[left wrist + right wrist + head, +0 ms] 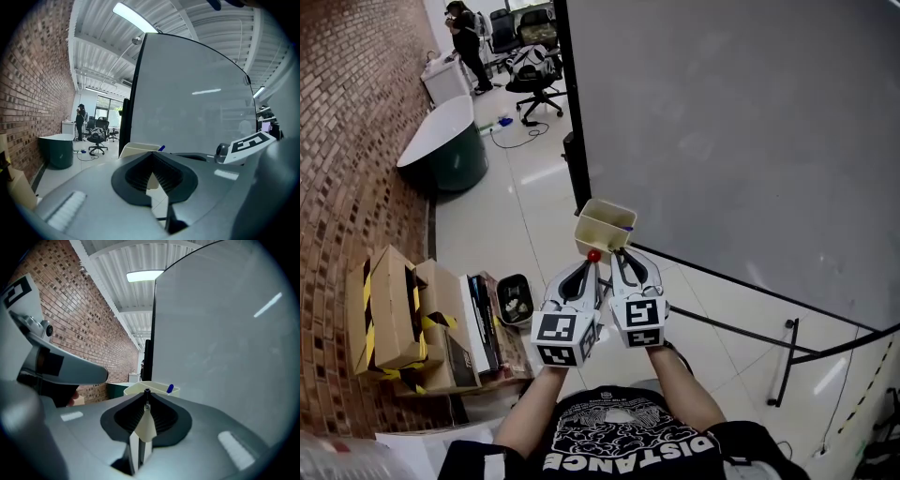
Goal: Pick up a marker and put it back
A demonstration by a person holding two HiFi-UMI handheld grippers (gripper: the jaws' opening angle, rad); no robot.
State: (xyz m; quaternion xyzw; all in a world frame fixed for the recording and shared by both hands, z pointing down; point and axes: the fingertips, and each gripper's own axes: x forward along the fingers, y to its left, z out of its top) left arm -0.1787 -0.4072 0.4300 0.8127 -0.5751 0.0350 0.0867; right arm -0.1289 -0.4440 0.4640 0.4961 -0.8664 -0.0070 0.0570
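Marker (593, 254), its red cap showing just below the cream holder (598, 236), sat at the very tips of the right tool (146, 398). That tool's jaws were pinched nearly together on it, and in the right gripper view only a short dark stub poked above them. I judged so slight a hold to be the main risk. With so little of the barrel between the pads, any twist on the way to the holder could have let it pivot, slip out and drop to the floor (525, 216). The left tool (151, 153), jaws together and empty, hovered just beside the right one, close enough to knock the marker. A blue marker (170, 388) stood in the holder, so a careless entry might have struck it or the rim. The whiteboard (731, 122) right behind left little room to overshoot.
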